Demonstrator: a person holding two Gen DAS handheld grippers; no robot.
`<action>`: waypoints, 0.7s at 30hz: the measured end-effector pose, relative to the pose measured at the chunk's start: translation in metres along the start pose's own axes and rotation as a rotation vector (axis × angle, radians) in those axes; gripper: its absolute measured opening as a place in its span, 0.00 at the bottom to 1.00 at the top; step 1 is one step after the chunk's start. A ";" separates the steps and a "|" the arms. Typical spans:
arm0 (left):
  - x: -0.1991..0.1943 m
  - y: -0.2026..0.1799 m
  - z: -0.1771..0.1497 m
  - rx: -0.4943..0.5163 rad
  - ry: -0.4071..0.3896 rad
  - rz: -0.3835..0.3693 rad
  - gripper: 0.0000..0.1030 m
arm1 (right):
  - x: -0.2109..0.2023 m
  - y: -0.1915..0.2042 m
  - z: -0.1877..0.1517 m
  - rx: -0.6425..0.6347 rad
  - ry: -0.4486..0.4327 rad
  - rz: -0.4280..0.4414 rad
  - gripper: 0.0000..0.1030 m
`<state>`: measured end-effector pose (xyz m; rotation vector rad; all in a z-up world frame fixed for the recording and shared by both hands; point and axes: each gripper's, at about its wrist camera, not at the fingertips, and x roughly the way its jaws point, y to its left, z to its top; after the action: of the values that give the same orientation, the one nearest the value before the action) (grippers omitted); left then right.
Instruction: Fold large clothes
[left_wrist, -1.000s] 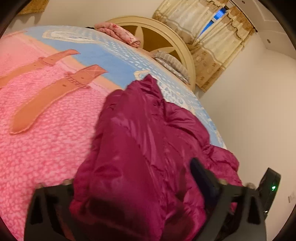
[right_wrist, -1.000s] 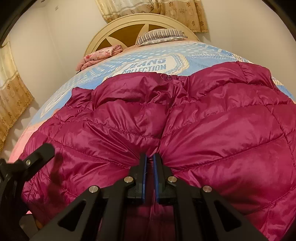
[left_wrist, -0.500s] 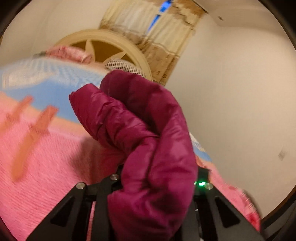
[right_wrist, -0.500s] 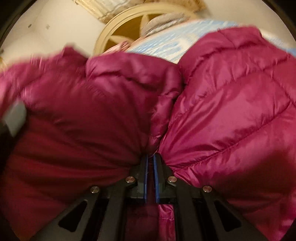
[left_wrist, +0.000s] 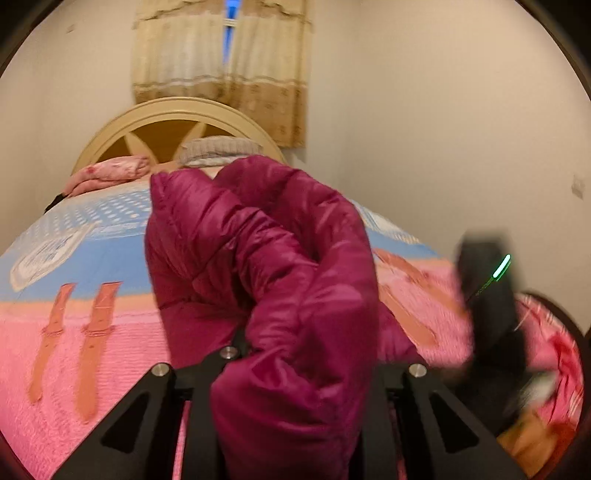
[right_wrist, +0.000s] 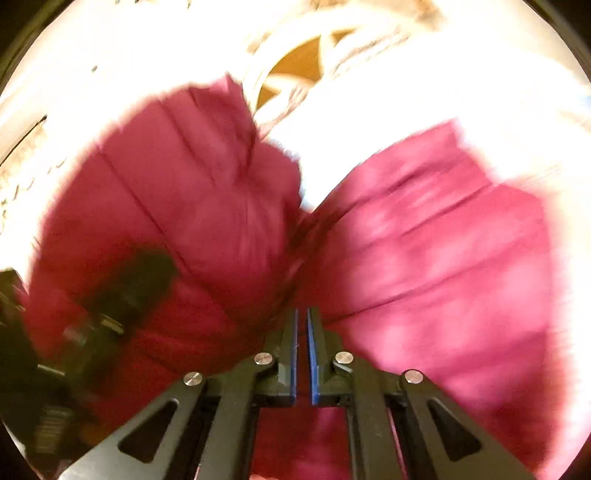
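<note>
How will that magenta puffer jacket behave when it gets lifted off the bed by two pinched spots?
The magenta puffer jacket is probably floppy: it bulges and droops around the left gripper. Its puffy quilting suggests it's light for its bulk. The shiny shell looks slippery, so the thin fold pinched in the right gripper might creep out.
</note>
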<state>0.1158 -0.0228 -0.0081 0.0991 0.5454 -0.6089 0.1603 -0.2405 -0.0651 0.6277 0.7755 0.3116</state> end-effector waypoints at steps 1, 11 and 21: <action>0.006 -0.008 -0.001 0.025 0.012 -0.005 0.21 | -0.021 -0.014 0.006 0.016 -0.035 -0.042 0.05; 0.057 -0.099 -0.050 0.325 0.122 0.033 0.24 | -0.102 -0.080 0.028 0.186 -0.138 0.070 0.88; 0.051 -0.097 -0.062 0.304 0.115 -0.017 0.24 | -0.031 -0.049 0.068 -0.062 0.004 -0.011 0.46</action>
<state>0.0673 -0.1131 -0.0808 0.4191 0.5616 -0.7028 0.1911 -0.3210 -0.0417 0.5646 0.7700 0.3252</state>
